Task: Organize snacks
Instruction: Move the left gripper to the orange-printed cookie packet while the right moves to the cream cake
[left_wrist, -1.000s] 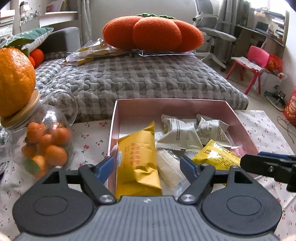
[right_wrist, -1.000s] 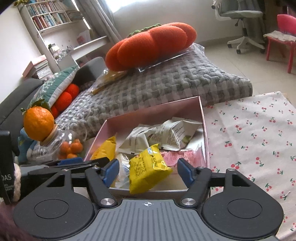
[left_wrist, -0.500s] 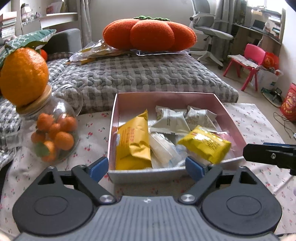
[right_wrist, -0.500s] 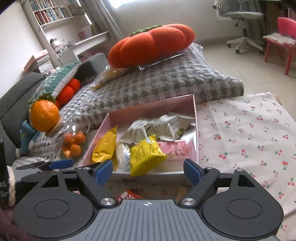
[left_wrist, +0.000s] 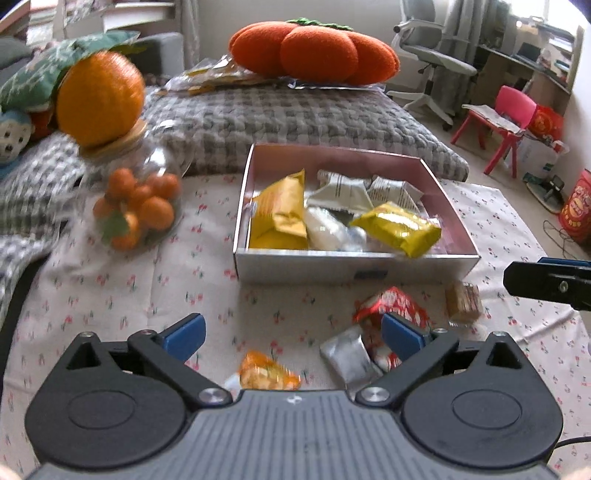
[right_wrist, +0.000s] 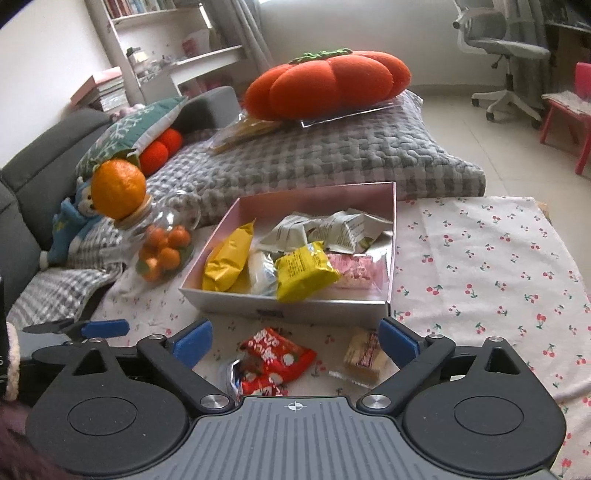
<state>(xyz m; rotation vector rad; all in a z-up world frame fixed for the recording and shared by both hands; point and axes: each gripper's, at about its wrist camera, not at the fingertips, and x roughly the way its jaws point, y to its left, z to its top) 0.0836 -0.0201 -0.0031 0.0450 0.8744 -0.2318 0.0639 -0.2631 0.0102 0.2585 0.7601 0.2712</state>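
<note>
A pink box (left_wrist: 354, 266) (right_wrist: 284, 306) on the cherry-print cloth holds two yellow packs (left_wrist: 280, 214) (right_wrist: 303, 271) and several white ones. In front of it lie loose snacks: a red packet (left_wrist: 391, 306) (right_wrist: 277, 354), a silver packet (left_wrist: 347, 356), an orange packet (left_wrist: 266, 373) and a tan wafer (left_wrist: 463, 302) (right_wrist: 364, 352). My left gripper (left_wrist: 293, 334) hovers above these, its jaws opening, nothing gripped. My right gripper (right_wrist: 295, 341) hangs over the red packet and the wafer, jaws also opening and empty. Its finger shows at the right edge of the left wrist view.
A glass jar of small oranges (left_wrist: 136, 206) with a big orange on its lid stands left of the box. Behind are a grey quilted cushion (right_wrist: 332, 155) and a pumpkin pillow (right_wrist: 328, 85). The cloth's right side (right_wrist: 491, 266) is bare.
Both grippers have drawn back from the box and widened their jaws, leaving the yellow packs inside. The loose snacks in front of the box have come into view.
</note>
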